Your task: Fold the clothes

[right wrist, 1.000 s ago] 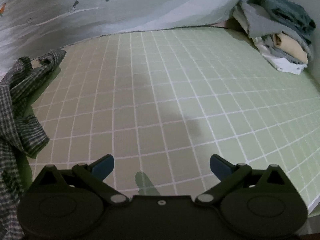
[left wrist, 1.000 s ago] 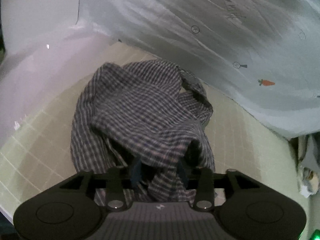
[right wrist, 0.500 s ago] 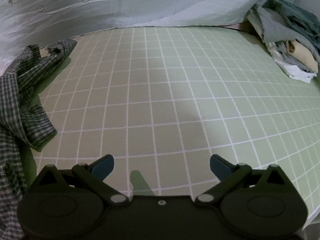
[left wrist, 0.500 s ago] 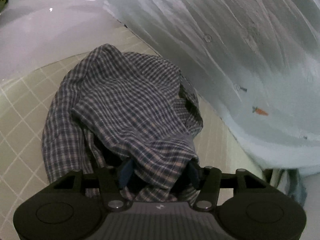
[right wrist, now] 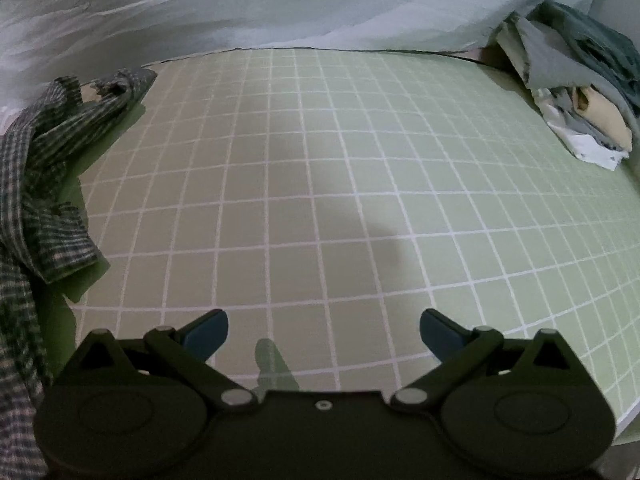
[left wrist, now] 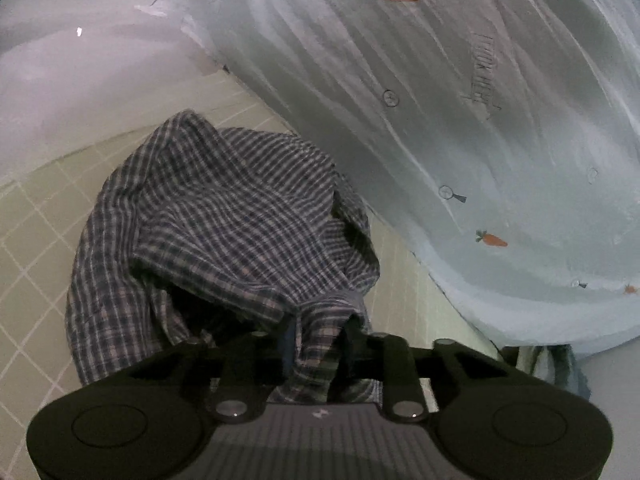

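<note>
A crumpled blue-and-white checked shirt (left wrist: pixel 224 216) lies heaped on the green grid mat (left wrist: pixel 32 240). My left gripper (left wrist: pixel 316 344) is at the heap's near edge, its jaws closing on a bunched fold of the shirt that fills the gap between the pads. In the right wrist view the same shirt (right wrist: pixel 44 184) trails along the left edge. My right gripper (right wrist: pixel 324 328) hovers over the bare mat (right wrist: pixel 320 160), open wide, with nothing between its fingers.
A pale blue sheet printed with carrots (left wrist: pixel 440 100) hangs along the far side of the mat, also seen as the sheet (right wrist: pixel 200 8) in the right view. A pile of mixed clothes (right wrist: pixel 580 92) sits at the mat's far right corner.
The left gripper's fingers have drawn together on the shirt fold, and the view has rolled and moved closer to the heap. The right gripper has shifted slightly over the mat, still open.
</note>
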`<move>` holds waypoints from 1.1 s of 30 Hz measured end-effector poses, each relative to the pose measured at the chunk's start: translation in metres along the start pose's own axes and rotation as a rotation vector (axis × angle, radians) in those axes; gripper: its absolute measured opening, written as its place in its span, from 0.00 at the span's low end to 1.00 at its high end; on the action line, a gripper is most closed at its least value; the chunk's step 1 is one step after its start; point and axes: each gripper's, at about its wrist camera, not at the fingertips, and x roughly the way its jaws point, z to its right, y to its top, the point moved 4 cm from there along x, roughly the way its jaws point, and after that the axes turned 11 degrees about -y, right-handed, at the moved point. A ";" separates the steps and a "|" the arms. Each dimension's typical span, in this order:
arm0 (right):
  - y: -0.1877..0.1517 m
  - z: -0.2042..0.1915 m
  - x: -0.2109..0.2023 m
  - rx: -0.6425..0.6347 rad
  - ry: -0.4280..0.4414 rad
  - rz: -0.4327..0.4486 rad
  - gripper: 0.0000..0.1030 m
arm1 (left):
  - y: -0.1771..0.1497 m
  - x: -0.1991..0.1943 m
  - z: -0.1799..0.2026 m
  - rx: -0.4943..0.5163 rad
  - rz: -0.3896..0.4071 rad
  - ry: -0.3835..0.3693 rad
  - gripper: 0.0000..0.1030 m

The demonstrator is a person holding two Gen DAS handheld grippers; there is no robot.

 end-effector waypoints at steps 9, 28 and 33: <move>-0.001 -0.004 -0.002 -0.001 -0.022 -0.004 1.00 | -0.005 -0.016 -0.033 -0.232 0.047 -0.102 0.42; 0.000 -0.014 -0.006 -0.019 -0.043 0.001 1.00 | 0.000 0.016 -0.048 -0.290 -0.039 -0.059 0.35; 0.000 -0.010 -0.005 0.002 -0.055 -0.007 1.00 | 0.019 0.008 -0.028 -0.181 -0.015 -0.050 0.04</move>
